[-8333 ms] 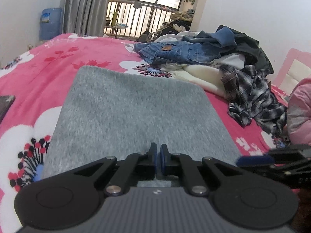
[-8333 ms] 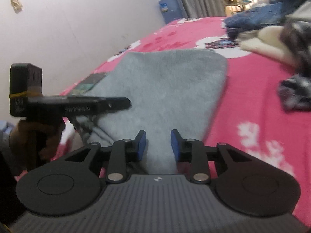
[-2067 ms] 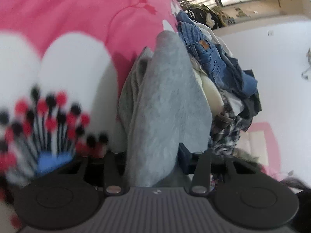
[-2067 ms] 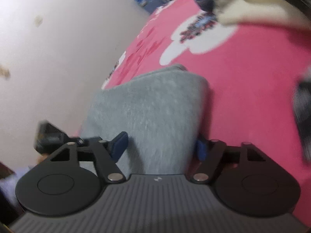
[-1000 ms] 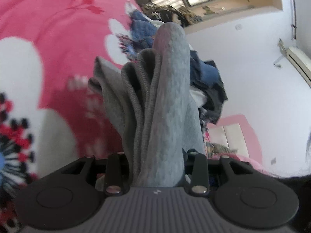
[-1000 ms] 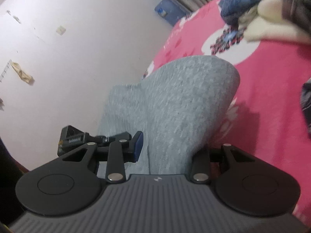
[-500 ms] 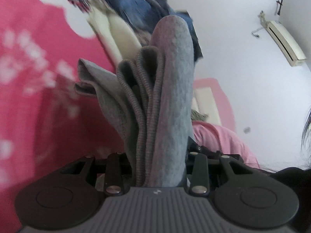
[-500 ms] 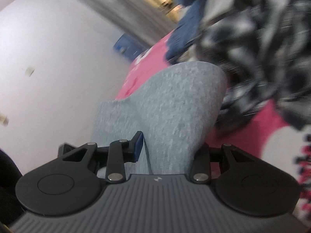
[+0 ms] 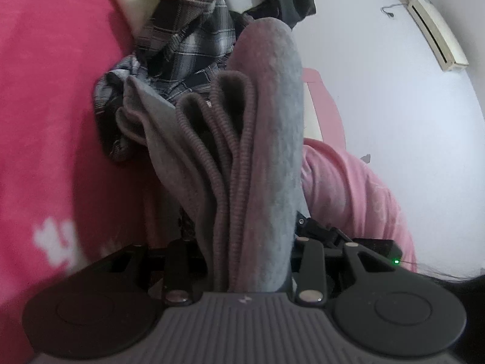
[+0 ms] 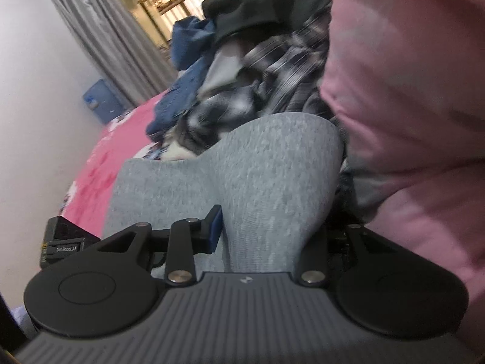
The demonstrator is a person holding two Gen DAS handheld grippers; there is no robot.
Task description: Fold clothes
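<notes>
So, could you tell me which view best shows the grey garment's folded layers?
The left wrist view: the grey garment is seen edge-on there, its stacked ribbed layers visible. The right wrist view shows only its smooth broad face.

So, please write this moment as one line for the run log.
stage: carrying folded garment | left gripper: shut on grey sweater | right gripper: shut on grey sweater | behind: plaid shirt, pink bedspread

The left gripper's black body, seen from the right wrist, bears small print, apparently "GenRobot.AI".
</notes>
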